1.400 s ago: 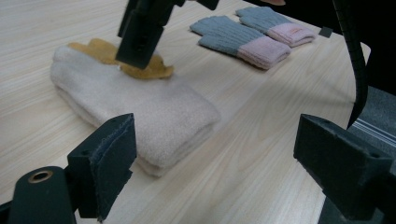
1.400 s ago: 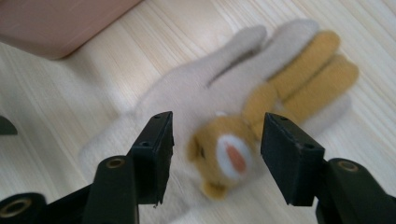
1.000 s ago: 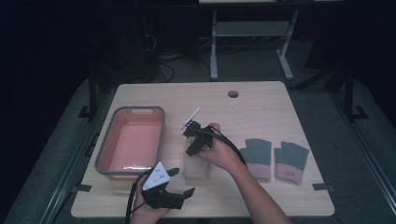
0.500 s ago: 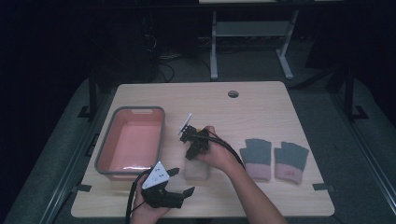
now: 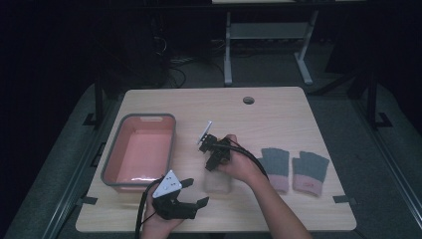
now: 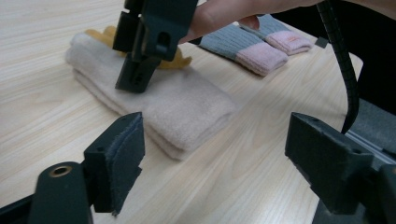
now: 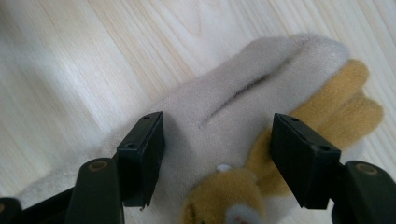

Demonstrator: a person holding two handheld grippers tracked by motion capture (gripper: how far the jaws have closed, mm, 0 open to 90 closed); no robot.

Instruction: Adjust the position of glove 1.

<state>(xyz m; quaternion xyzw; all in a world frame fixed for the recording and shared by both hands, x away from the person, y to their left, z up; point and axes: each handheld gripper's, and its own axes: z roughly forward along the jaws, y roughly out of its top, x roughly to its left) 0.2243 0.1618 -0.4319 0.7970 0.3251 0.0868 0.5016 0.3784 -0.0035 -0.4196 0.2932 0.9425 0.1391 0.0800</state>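
Observation:
A cream glove [image 5: 219, 183] lies folded flat on the wooden table [image 5: 278, 114], with a mustard-yellow glove [image 7: 345, 107] peeking out from under its far end. My right gripper [image 5: 211, 162] stands tip-down on the cream glove [image 7: 224, 98]. It is open [image 7: 217, 135], its jaws straddling the cloth. The left gripper view shows the right gripper's tips [image 6: 137, 77] pressing into the cream glove [image 6: 187, 107]. My left gripper [image 5: 195, 191] rests near the table's front edge, open [image 6: 219, 144] and holding nothing, aimed at the glove from a short distance.
A pink bin with a grey rim [image 5: 171, 144] sits at the left. Two grey gloves with pink cuffs [image 5: 275, 167] [image 5: 309, 172] lie side by side at the right. A cable hole [image 5: 248, 100] is at the table's back edge.
The right gripper has shifted slightly toward the front and settled lower onto the cream glove. The left gripper has stayed put.

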